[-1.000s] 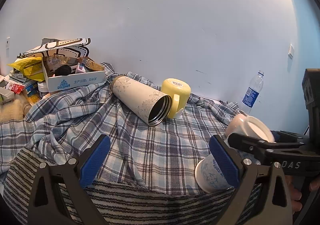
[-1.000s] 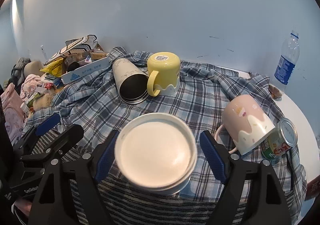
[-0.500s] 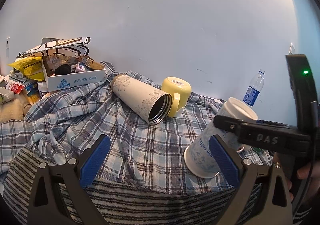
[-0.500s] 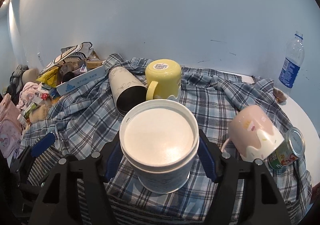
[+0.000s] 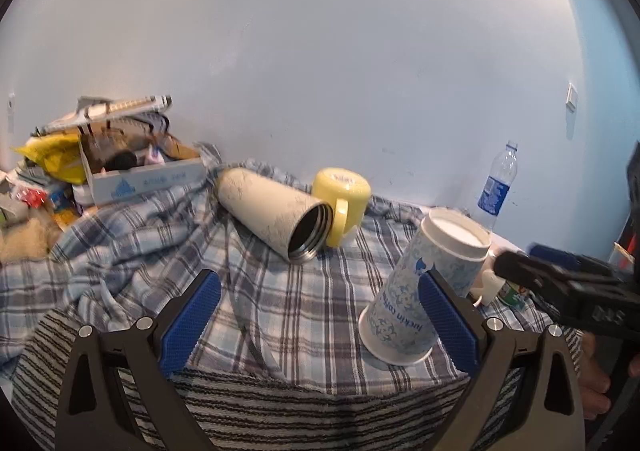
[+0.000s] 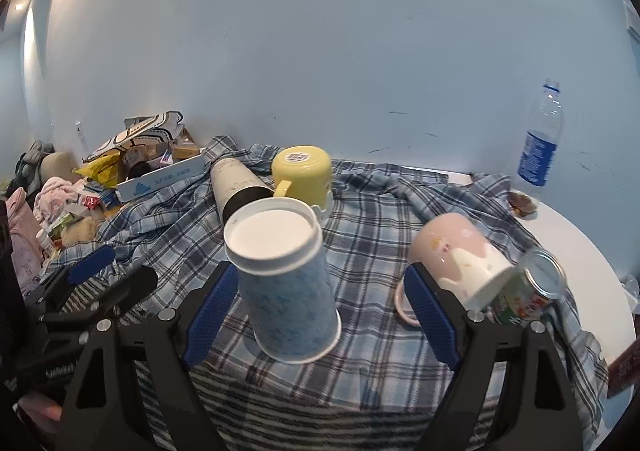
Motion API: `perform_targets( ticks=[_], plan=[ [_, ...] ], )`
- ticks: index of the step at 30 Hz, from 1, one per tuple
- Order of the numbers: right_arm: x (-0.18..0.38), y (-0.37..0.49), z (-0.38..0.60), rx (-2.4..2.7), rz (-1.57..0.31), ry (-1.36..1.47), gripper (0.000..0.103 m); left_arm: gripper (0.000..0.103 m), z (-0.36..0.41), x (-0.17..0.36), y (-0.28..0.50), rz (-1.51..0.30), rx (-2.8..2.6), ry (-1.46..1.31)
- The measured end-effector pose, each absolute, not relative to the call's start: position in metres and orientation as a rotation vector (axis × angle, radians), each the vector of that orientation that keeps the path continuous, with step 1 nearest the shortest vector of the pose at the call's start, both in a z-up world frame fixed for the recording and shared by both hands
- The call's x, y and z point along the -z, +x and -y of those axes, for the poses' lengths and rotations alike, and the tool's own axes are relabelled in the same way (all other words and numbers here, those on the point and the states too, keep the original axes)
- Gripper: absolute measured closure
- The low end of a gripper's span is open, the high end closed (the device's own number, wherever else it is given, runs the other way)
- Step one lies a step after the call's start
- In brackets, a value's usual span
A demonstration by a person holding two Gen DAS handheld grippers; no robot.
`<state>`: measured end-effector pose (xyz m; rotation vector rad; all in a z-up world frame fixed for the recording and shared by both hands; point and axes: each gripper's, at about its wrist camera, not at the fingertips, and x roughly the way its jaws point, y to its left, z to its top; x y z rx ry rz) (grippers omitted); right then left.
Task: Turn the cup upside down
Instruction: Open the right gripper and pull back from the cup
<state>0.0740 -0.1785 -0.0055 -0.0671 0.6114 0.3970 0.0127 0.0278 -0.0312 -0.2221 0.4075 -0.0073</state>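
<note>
A blue-and-white patterned paper cup (image 6: 286,283) stands upside down on the plaid cloth (image 6: 372,219), leaning a little, its white base facing up. It also shows in the left wrist view (image 5: 424,287). My right gripper (image 6: 320,307) is open, its blue pads apart on either side of the cup and not touching it. My left gripper (image 5: 320,315) is open and empty, with the cup just inside its right pad (image 5: 448,315). The right gripper's black finger shows at the right of the left wrist view (image 5: 560,287).
A cream steel flask (image 5: 276,215) lies on its side beside an upside-down yellow mug (image 5: 342,199). A pink mug (image 6: 460,259) and a tin can (image 6: 528,291) lie to the right. A water bottle (image 6: 538,147) stands by the wall. A cluttered box (image 5: 140,171) sits far left.
The right gripper turned the cup bottom-up, set it down on the cloth and opened, drawing back from it. The left gripper stayed in place.
</note>
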Motion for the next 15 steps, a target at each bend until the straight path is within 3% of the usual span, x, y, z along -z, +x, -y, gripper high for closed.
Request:
perform_targets(
  ticks=[4, 15],
  plan=[
    [0.002, 0.056, 0.195, -0.388, -0.558, -0.073, 0.000, 0.001, -0.022, 0.022, -0.003, -0.305, -0.026, -0.189],
    [0.015, 0.035, 0.216, -0.292, -0.312, -0.057, 0.000, 0.000, 0.003, 0.012, -0.017, -0.216, -0.002, -0.051]
  ],
)
